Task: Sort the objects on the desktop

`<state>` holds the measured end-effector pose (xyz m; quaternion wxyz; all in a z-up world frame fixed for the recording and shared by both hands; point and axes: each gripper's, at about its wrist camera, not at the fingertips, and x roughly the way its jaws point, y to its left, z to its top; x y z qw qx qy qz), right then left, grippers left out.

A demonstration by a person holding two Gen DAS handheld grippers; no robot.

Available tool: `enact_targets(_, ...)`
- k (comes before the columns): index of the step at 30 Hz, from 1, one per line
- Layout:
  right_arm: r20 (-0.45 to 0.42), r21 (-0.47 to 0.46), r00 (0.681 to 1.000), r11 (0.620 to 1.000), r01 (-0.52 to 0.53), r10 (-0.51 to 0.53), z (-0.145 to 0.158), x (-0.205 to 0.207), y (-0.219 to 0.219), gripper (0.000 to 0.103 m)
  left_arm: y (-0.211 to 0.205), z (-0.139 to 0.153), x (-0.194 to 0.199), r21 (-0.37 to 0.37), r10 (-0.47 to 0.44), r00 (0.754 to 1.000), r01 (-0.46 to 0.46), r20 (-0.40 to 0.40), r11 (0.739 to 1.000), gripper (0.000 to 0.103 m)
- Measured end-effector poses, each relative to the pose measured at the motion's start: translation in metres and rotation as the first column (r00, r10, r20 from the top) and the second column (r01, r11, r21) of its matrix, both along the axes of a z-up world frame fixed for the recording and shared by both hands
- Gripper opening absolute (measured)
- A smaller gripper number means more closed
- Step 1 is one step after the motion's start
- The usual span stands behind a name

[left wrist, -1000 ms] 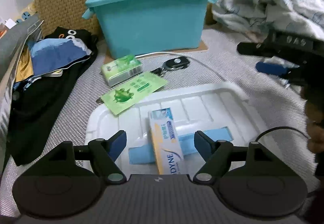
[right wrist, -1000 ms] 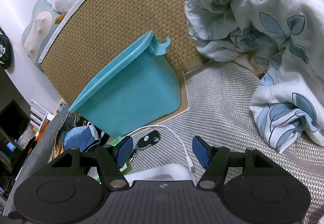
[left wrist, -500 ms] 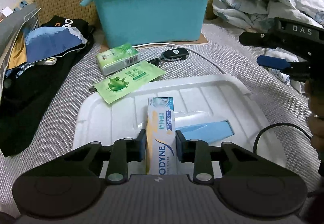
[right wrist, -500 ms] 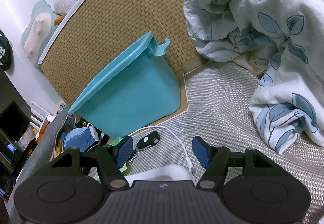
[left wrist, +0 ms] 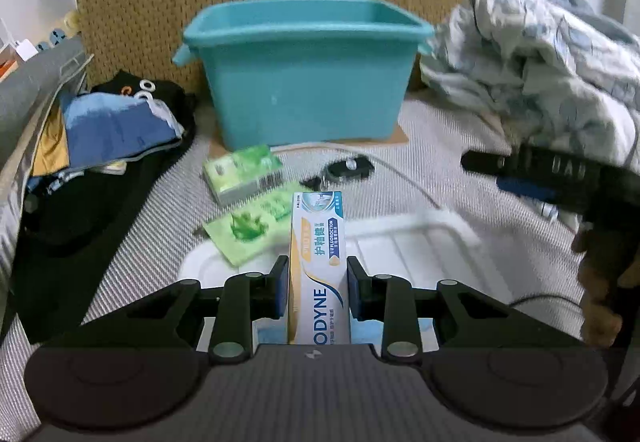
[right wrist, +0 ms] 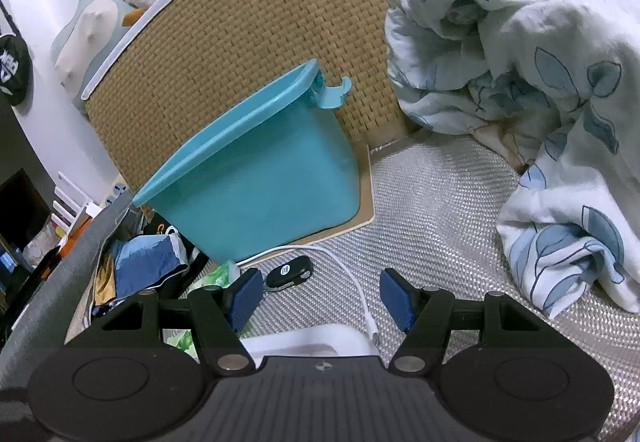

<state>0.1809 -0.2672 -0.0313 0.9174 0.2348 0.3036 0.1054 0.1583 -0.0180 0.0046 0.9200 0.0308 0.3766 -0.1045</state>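
Observation:
My left gripper [left wrist: 318,288] is shut on a white toothpaste box [left wrist: 319,238] and holds it raised above the white tray [left wrist: 420,238]. A teal bin [left wrist: 304,78] stands behind, in front of the woven headboard. A green tissue pack [left wrist: 240,172], a green sachet [left wrist: 250,226] and a black key fob [left wrist: 346,170] lie between the tray and the bin. My right gripper [right wrist: 322,300] is open and empty; it hovers over the tray's corner [right wrist: 312,340], with the key fob [right wrist: 288,272] and the bin [right wrist: 256,178] beyond it. The right gripper also shows in the left wrist view [left wrist: 532,172].
A white cable [right wrist: 352,274] runs from under the bin past the tray. A crumpled floral blanket [right wrist: 540,82] fills the right side. Dark clothes and a blue pouch [left wrist: 112,130] pile up on the left. A blue item lies in the tray under the left gripper.
My left gripper closed on the toothpaste box and lifted it off the tray, tilting up toward the bin. The right gripper barely moved.

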Motion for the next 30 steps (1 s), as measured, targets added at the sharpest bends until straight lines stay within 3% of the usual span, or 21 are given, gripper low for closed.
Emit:
enact_targets(15, 0.015, -0.044, 1.000, 0.999, -0.015, 0.016, 0.003, -0.001, 0.005, 0.069, 0.007, 0.064, 0.037, -0.024, 0.010, 0.989, -0.007, 0.145, 1.000, 0.032)
enact_targets(22, 0.100, -0.184, 0.995, 0.983, 0.020, -0.002, 0.014, -0.009, 0.014, 0.069, 0.006, 0.084, 0.051, -0.039, 0.012, 0.982, -0.005, 0.186, 0.999, 0.032)
enact_targets(30, 0.133, -0.290, 0.988, 0.956, -0.042, 0.083, 0.015, -0.011, 0.033, 0.070, 0.006, 0.106, 0.072, -0.048, 0.005, 0.975, 0.006, 0.220, 0.999, 0.032)
